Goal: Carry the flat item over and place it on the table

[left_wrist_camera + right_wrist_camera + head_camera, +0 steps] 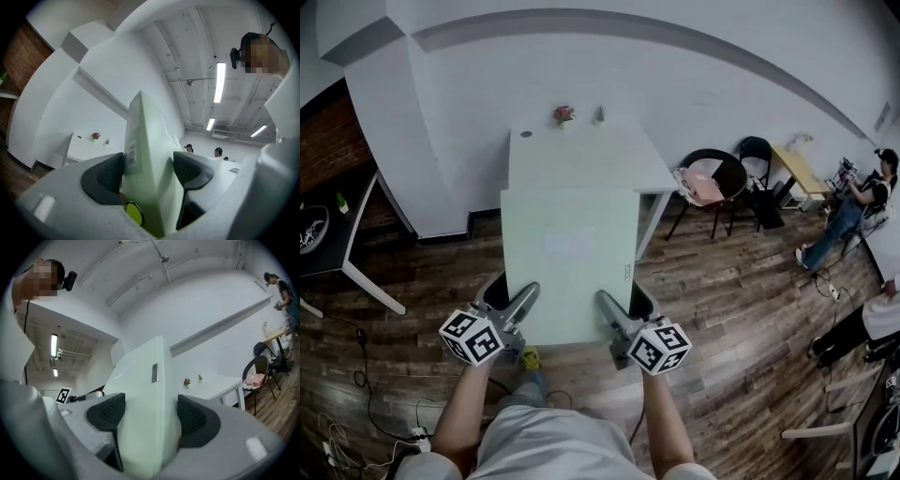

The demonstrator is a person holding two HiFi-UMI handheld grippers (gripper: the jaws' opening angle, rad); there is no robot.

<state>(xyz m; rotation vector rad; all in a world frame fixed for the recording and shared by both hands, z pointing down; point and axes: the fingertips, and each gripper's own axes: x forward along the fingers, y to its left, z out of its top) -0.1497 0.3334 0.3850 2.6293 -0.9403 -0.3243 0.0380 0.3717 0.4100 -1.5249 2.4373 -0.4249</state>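
Bright ceiling strip lights (218, 82), even light, soft shadows, strong fisheye edges.

There are one flat green box (570, 262), two grippers, the left gripper (511, 292) and the right gripper (623, 298), one white table (581, 155), two small plants (563, 114) (600, 114) and two black chairs (712, 178) (757, 152).

We see white table (581, 157) standing on wood-plank floor (722, 300), far side against wall. On its far edge we note pink flower (563, 114) and tiny green plant (600, 114), near each other, both upright. Small dark dot (526, 134) near far left corner, too small for us to identify. On floor, right of table: black chair (710, 183) with pink cushion, second black chair (757, 153) behind it. On floor at left: loose cables (356, 380), white power strip (420, 435).
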